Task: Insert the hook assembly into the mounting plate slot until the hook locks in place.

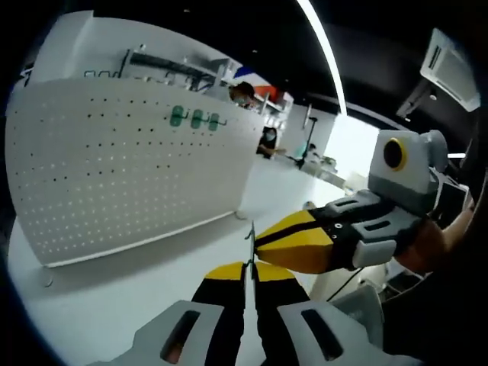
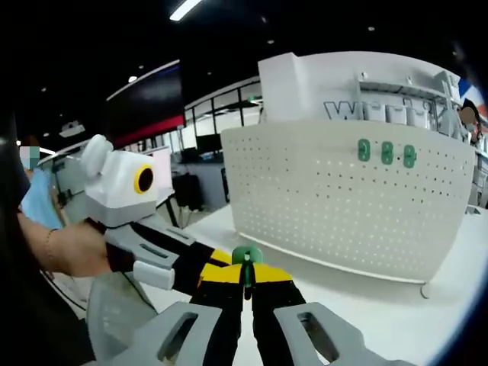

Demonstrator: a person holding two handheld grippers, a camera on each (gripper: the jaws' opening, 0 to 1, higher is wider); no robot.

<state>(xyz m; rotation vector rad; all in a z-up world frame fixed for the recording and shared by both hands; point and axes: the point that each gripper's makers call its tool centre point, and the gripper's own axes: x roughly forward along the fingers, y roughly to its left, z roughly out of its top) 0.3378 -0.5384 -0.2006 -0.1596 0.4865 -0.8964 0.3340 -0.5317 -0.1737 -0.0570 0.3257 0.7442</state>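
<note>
A white pegboard (image 1: 114, 168) stands upright on the white table, and three green mounting plates (image 1: 195, 118) sit in a row near its top edge. In the left gripper view, my left gripper (image 1: 248, 268) is shut on a thin metal hook wire (image 1: 249, 238) that rises from its yellow tips. My right gripper (image 1: 263, 242) comes in from the right, its tip against the same wire. In the right gripper view, my right gripper (image 2: 245, 276) is shut on the hook's green head (image 2: 246, 255). The left gripper (image 2: 210, 274) meets it from the left. The pegboard (image 2: 343, 213) and green plates (image 2: 386, 152) lie ahead, well apart from the hook.
The white table (image 1: 137, 297) stretches in front of the pegboard, which rests on small feet (image 2: 425, 290). A person's hand (image 2: 72, 250) holds the left gripper. Shelving and other people are far behind the board.
</note>
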